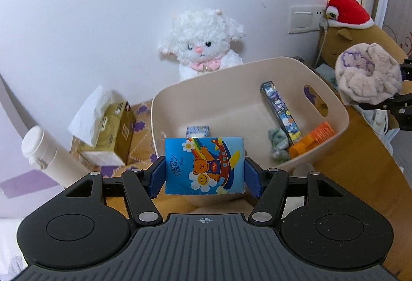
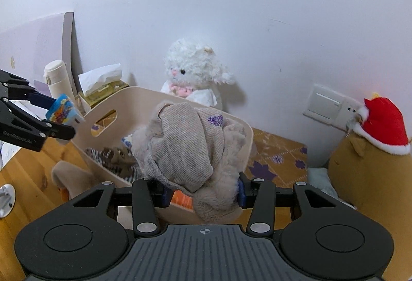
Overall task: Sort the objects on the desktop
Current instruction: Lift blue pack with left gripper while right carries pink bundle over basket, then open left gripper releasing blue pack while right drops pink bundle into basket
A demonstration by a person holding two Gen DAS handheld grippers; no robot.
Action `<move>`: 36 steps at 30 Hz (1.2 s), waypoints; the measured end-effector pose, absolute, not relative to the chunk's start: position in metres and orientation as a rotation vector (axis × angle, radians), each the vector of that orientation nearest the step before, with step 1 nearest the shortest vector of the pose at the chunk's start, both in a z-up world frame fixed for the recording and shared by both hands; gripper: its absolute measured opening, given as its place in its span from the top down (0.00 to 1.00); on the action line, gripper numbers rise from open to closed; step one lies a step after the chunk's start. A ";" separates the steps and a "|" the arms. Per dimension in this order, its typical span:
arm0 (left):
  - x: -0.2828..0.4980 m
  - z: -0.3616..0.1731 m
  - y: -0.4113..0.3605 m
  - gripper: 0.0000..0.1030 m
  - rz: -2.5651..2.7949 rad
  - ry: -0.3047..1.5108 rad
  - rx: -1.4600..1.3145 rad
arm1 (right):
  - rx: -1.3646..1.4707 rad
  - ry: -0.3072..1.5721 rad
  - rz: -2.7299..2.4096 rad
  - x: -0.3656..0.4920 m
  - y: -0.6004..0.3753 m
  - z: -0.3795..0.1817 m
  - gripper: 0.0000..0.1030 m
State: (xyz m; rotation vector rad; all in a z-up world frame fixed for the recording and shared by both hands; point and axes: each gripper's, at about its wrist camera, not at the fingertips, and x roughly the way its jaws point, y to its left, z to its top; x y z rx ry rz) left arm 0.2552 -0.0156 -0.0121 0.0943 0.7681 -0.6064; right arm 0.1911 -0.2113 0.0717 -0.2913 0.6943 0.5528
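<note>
Blue tissue pack (image 1: pixel 204 165) pinched by your left gripper (image 1: pixel 204 173); plush cloth (image 2: pixel 190 147) pinched by your right gripper (image 2: pixel 203 191), loosely bunched, likely to snag the basket (image 1: pixel 332 111) rim.

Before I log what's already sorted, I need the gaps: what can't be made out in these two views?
- Left wrist view: the small box in the bin is mostly hidden behind the tissue pack held by the left tool.
- Right wrist view: the fuzzy cloth in the right tool covers much of the bin's inside.
- Both views: the bin's front base is hidden behind the tools.
</note>
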 end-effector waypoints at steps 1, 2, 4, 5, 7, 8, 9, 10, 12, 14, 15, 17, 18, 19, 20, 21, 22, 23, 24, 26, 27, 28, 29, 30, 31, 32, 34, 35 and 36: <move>0.260 -0.012 -0.018 0.38 -0.607 0.768 0.094 | -0.293 0.696 0.552 0.194 -0.208 0.070 0.58; 0.263 -0.013 -0.020 0.38 -0.608 0.771 0.090 | -0.293 0.698 0.552 0.197 -0.205 0.069 0.58; 0.271 -0.014 -0.025 0.38 -0.610 0.777 0.087 | -0.293 0.708 0.552 0.204 -0.199 0.065 0.58; 0.274 -0.014 -0.028 0.38 -0.608 0.774 0.090 | -0.291 0.714 0.551 0.207 -0.196 0.063 0.58; 0.279 -0.017 -0.036 0.38 -0.596 0.763 0.117 | -0.288 0.726 0.549 0.214 -0.190 0.058 0.58; 0.281 -0.019 -0.040 0.38 -0.594 0.761 0.128 | -0.285 0.732 0.548 0.217 -0.187 0.056 0.58; 0.284 -0.021 -0.043 0.38 -0.592 0.764 0.134 | -0.281 0.740 0.547 0.220 -0.185 0.053 0.58; 0.288 -0.024 -0.046 0.38 -0.593 0.771 0.133 | -0.277 0.748 0.544 0.223 -0.182 0.051 0.58; 0.296 -0.029 -0.051 0.38 -0.595 0.788 0.122 | -0.270 0.769 0.536 0.230 -0.177 0.044 0.58; 0.304 -0.035 -0.055 0.38 -0.595 0.813 0.112 | -0.263 0.789 0.526 0.236 -0.174 0.037 0.58; 0.306 -0.038 -0.058 0.38 -0.593 0.824 0.109 | -0.261 0.797 0.524 0.239 -0.172 0.034 0.58; 0.313 -0.045 -0.063 0.38 -0.596 0.849 0.113 | -0.264 0.817 0.518 0.245 -0.168 0.026 0.58; 0.315 -0.048 -0.065 0.38 -0.595 0.858 0.116 | -0.267 0.823 0.513 0.247 -0.167 0.023 0.58; 0.318 -0.053 -0.067 0.38 -0.593 0.871 0.122 | -0.271 0.831 0.509 0.249 -0.165 0.020 0.58; 0.320 -0.056 -0.069 0.38 -0.593 0.883 0.127 | -0.274 0.840 0.505 0.251 -0.164 0.017 0.57; 0.321 -0.060 -0.070 0.38 -0.592 0.895 0.131 | -0.278 0.849 0.502 0.252 -0.163 0.013 0.57; 0.322 -0.063 -0.071 0.38 -0.593 0.906 0.134 | -0.283 0.856 0.500 0.253 -0.162 0.011 0.57; 0.323 -0.065 -0.072 0.38 -0.593 0.912 0.137 | -0.288 0.863 0.496 0.254 -0.160 0.007 0.56; 0.323 -0.067 -0.072 0.38 -0.591 0.916 0.141 | -0.290 0.870 0.493 0.255 -0.159 0.005 0.56; 0.324 -0.070 -0.074 0.38 -0.591 0.924 0.151 | -0.284 0.882 0.488 0.255 -0.158 0.001 0.55; 0.324 -0.071 -0.074 0.38 -0.591 0.927 0.153 | -0.280 0.885 0.487 0.255 -0.158 0.000 0.53; 0.324 -0.072 -0.075 0.38 -0.595 0.933 0.153 | -0.275 0.884 0.484 0.254 -0.158 0.000 0.48; 0.325 -0.073 -0.076 0.37 -0.599 0.943 0.153 | -0.272 0.880 0.480 0.253 -0.158 -0.001 0.45; 0.325 -0.074 -0.076 0.37 -0.598 0.950 0.152 | -0.273 0.878 0.478 0.252 -0.158 -0.001 0.42; 0.325 -0.075 -0.077 0.36 -0.595 0.952 0.151 | -0.278 0.876 0.476 0.251 -0.157 0.000 0.41; 0.324 -0.075 -0.077 0.34 -0.590 0.951 0.152 | -0.284 0.872 0.474 0.249 -0.157 0.000 0.40; 0.322 -0.074 -0.077 0.29 -0.585 0.949 0.156 | -0.293 0.850 0.483 0.245 -0.156 0.003 0.35; 0.322 -0.073 -0.077 0.28 -0.583 0.946 0.158 | -0.297 0.840 0.486 0.244 -0.156 0.005 0.31; 0.321 -0.073 -0.077 0.26 -0.582 0.943 0.160 | -0.301 0.831 0.484 0.242 -0.156 0.007 0.25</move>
